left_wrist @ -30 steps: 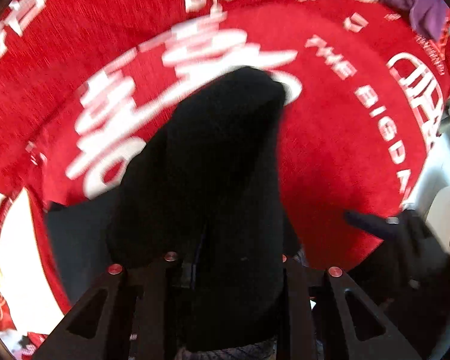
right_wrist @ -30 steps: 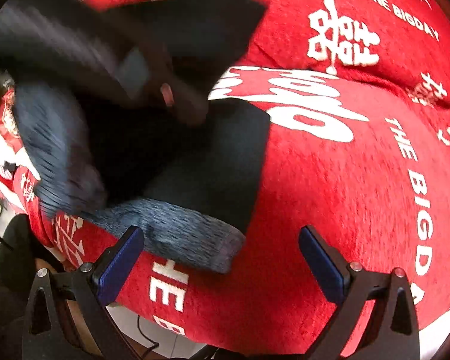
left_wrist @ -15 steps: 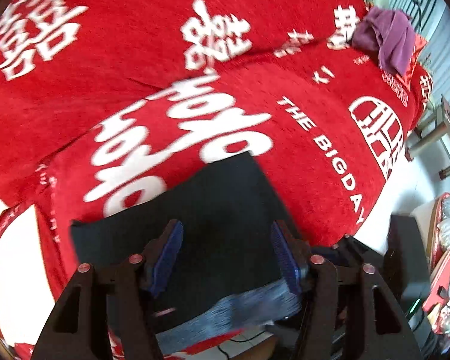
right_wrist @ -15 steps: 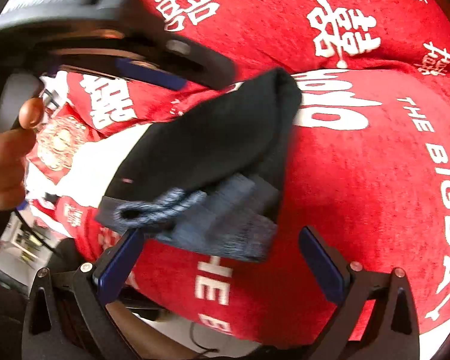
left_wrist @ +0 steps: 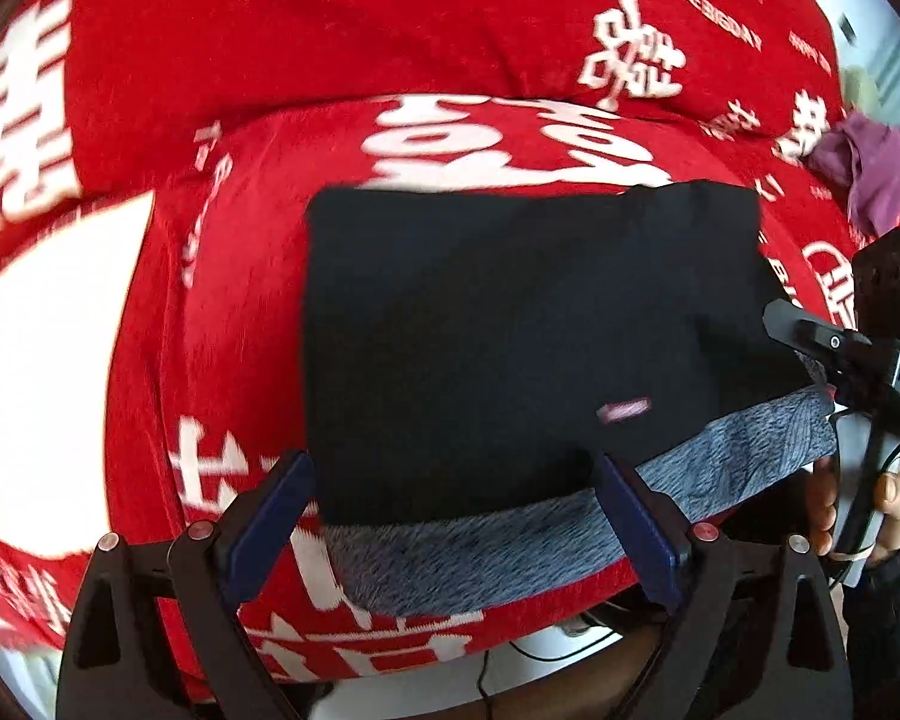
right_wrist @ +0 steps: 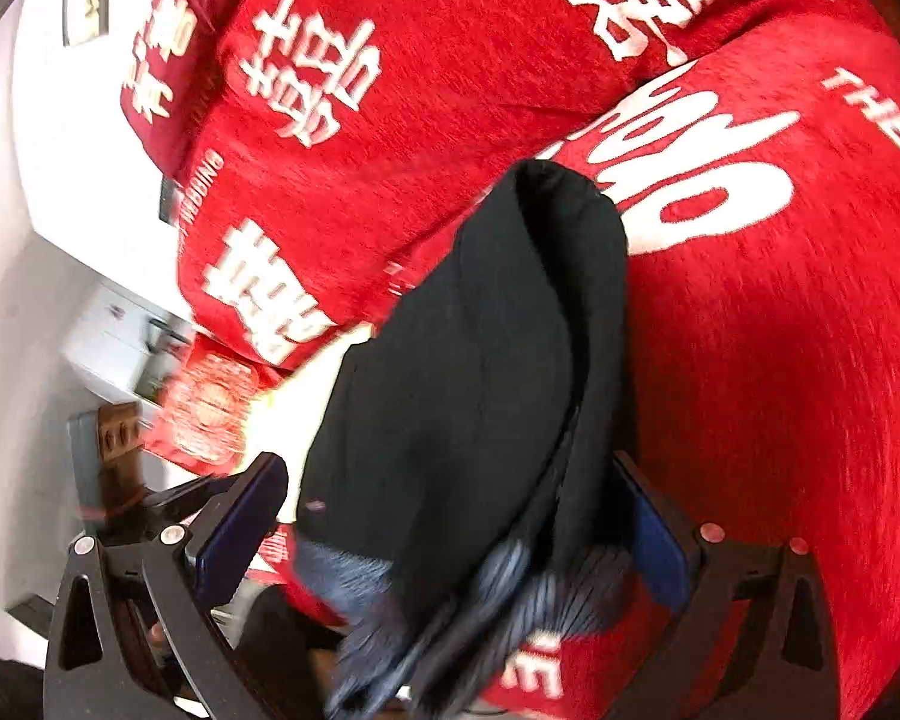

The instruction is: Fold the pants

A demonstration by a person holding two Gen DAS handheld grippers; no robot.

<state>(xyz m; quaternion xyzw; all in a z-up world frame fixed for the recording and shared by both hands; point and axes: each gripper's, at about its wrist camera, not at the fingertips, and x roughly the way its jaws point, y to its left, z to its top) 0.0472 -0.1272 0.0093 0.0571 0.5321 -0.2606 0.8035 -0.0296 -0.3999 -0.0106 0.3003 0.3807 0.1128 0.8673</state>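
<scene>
The black pants point(left_wrist: 510, 330) lie folded into a rectangle on the red bed cover, their grey waistband point(left_wrist: 510, 546) along the near edge. My left gripper point(left_wrist: 450, 522) is open just above the waistband's near edge, holding nothing. My right gripper point(right_wrist: 450, 528) is open, its blue pads either side of the stack's right end point(right_wrist: 480, 390), where the folded layers and waistband point(right_wrist: 510, 588) show edge-on. The right gripper also shows in the left wrist view point(left_wrist: 840, 360) at the pants' right edge.
A red cover with white lettering point(left_wrist: 330, 90) spreads over the bed. A purple cloth point(left_wrist: 870, 168) lies at the far right. A white patch point(left_wrist: 48, 330) lies left of the pants. The bed's edge and the floor point(right_wrist: 60, 300) are close by.
The left gripper let go of the pants and opened, then drew back; the pants now lie flat and folded. The right gripper swung round to the stack's right end.
</scene>
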